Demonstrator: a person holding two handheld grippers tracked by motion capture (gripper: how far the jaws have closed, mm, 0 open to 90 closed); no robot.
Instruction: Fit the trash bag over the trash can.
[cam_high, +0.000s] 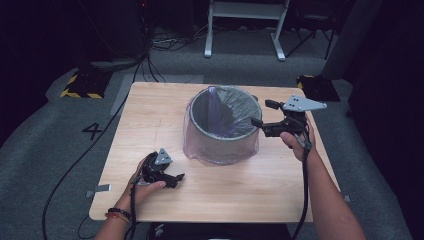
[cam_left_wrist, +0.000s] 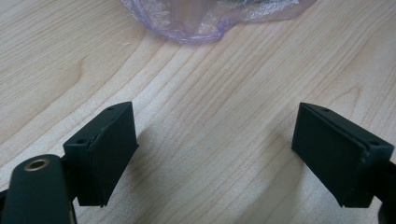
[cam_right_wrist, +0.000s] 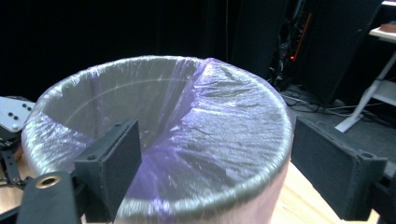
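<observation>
While the left claw (cam_high: 176, 178) rests low on the counter (cam_high: 150, 115) with its jaws spread wide over bare wood, the right claw (cam_high: 261, 113) hovers at the right rim of the grey bin (cam_high: 220, 131), jaws apart and gripping nothing. The bin stands near the counter's middle, a thin purple bag (cam_right_wrist: 215, 121) draped over its rim and partly stretched across the mouth.

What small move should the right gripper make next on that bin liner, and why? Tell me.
Probably lower the right gripper and close it on the loose fold of the purple liner stretched across the bin. Its fingers stand open at the rim, holding nothing, and the plastic still covers part of the opening.
</observation>
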